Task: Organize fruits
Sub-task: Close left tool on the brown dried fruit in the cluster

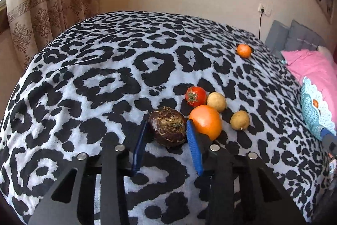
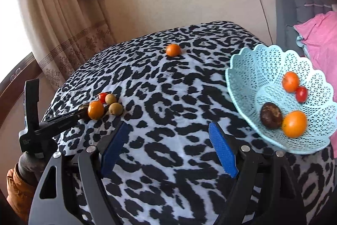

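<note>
Right now the dark brown fruit (image 1: pixel 167 126) sits squarely between the blue pads of the left gripper (image 1: pixel 165 125), on the leopard-print blanket (image 1: pixel 105 81); the pads flank it closely on either side, but whether they already press its skin I cannot tell. It is roundish, slightly wider than tall, its fibrous stem end turned up toward the camera, so no long axis matters much. Just beyond the right-hand pad lies a large orange (image 1: pixel 206 121), near enough that the pad looks to touch it (a closing squeeze might nudge it). Behind it are a tomato (image 1: pixel 195 96) and two small tan fruits. The left gripper reaches in low, almost level with the blanket. The right gripper (image 2: pixel 168 140) hangs wide open, holding nothing, well away from that cluster, with the pale blue basket (image 2: pixel 248 69) to its right already holding four fruits
</note>
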The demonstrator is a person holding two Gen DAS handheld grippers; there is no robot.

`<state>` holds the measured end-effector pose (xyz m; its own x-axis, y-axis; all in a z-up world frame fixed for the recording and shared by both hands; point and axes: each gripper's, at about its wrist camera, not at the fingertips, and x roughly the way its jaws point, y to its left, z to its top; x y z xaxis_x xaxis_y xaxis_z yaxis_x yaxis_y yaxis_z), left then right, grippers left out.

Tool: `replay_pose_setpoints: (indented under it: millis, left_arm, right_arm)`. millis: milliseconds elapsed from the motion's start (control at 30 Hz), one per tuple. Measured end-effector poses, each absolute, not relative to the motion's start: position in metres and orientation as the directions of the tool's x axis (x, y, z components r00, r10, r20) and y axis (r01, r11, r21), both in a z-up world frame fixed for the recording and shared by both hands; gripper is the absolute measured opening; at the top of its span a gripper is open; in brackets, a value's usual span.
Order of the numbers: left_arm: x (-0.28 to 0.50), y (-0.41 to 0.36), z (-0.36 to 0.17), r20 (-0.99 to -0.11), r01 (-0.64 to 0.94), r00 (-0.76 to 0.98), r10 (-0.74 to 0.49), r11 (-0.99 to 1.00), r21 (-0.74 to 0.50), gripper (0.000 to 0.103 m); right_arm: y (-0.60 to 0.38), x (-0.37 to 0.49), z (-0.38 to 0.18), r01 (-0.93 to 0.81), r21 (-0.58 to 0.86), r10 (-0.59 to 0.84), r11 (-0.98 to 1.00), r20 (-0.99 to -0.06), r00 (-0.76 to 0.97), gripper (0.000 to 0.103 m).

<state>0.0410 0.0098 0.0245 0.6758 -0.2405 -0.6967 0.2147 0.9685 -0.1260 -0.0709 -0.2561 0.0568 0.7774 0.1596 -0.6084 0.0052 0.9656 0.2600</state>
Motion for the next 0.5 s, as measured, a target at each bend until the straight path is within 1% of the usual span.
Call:
replay_pose_setpoints:
  millis: [67, 167, 267, 500]
  left_arm:
    - [0.039, 0.012, 0.027, -0.684, 0.194, 0.694, -0.222, 0.974, -0.12, 0.037]
    - [0.033, 0.015, 0.034, -0.653, 0.161, 0.734, -0.188, 0.982, -0.101, 0.032]
    - [0.029, 0.018, 0.039, -0.628, 0.149, 0.758, -0.175, 0.984, -0.095, 0.032]
    - [0.034, 0.031, 0.034, -0.652, 0.132, 0.729, -0.209, 0.977, -0.166, 0.033]
  right_arm:
    - [-0.248, -0.068, 0.058, -0.009, 0.252, 0.166, 0.968, -0.612, 0.773, 0.081]
    - [-0.238, -0.063, 0.058, -0.032, 0.239, 0.177, 0.971, -0.618, 0.766, 0.081]
    - [-0.225, -0.055, 0.056, -0.057, 0.227, 0.191, 0.972, -0.63, 0.752, 0.081]
    - [-0.201, -0.03, 0.045, -0.11, 0.241, 0.248, 0.964, -0.676, 0.694, 0.081]
